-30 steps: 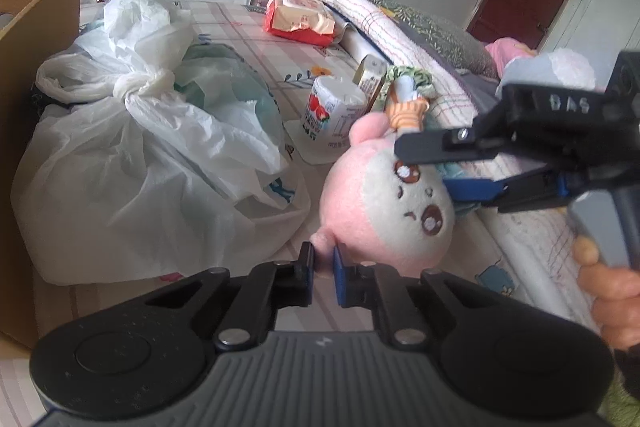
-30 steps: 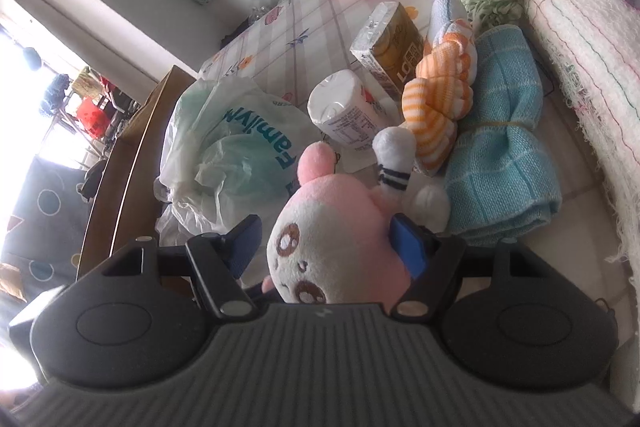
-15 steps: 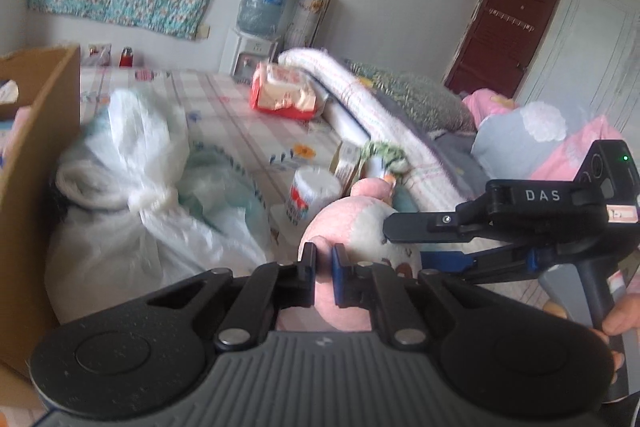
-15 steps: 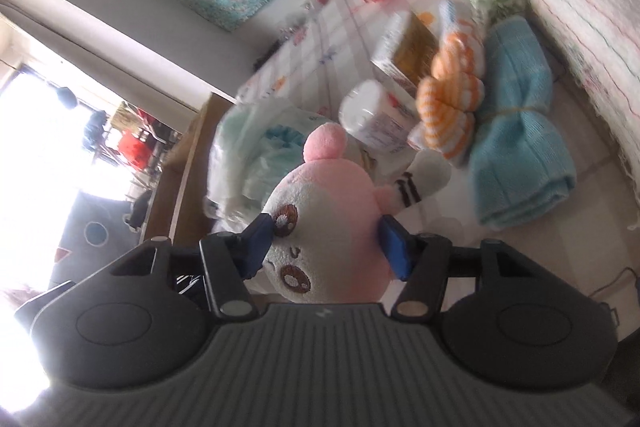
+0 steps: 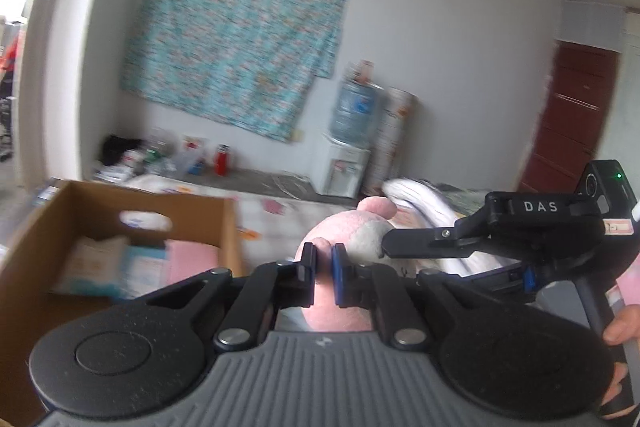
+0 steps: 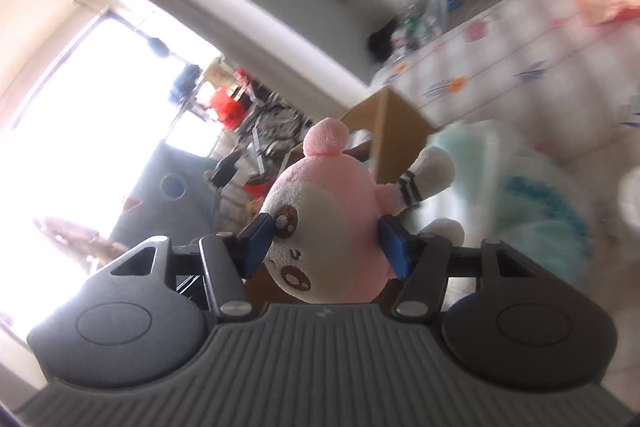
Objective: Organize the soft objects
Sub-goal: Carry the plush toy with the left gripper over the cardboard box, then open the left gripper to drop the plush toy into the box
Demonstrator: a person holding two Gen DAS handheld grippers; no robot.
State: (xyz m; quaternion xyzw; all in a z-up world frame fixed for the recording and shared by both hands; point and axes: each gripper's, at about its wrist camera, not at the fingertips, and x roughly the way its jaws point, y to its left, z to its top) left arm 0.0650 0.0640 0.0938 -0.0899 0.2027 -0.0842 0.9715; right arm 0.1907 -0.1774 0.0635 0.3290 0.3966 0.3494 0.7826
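At the left stands an open cardboard box (image 5: 230, 227) with folded pink and pale soft goods inside. Just right of it, the left gripper (image 5: 324, 277) is pinched nearly shut on a small pink limb of the pink plush toy (image 6: 324, 227), which hangs in the air clear of the bed. The right gripper (image 6: 326, 247) clamps the toy's round head at a middling width. It looks light and squashy, best taken across the head. Beyond lie a patterned bedsheet (image 6: 500, 67), a water dispenser (image 5: 352, 131) and a dark red door (image 5: 568, 123).
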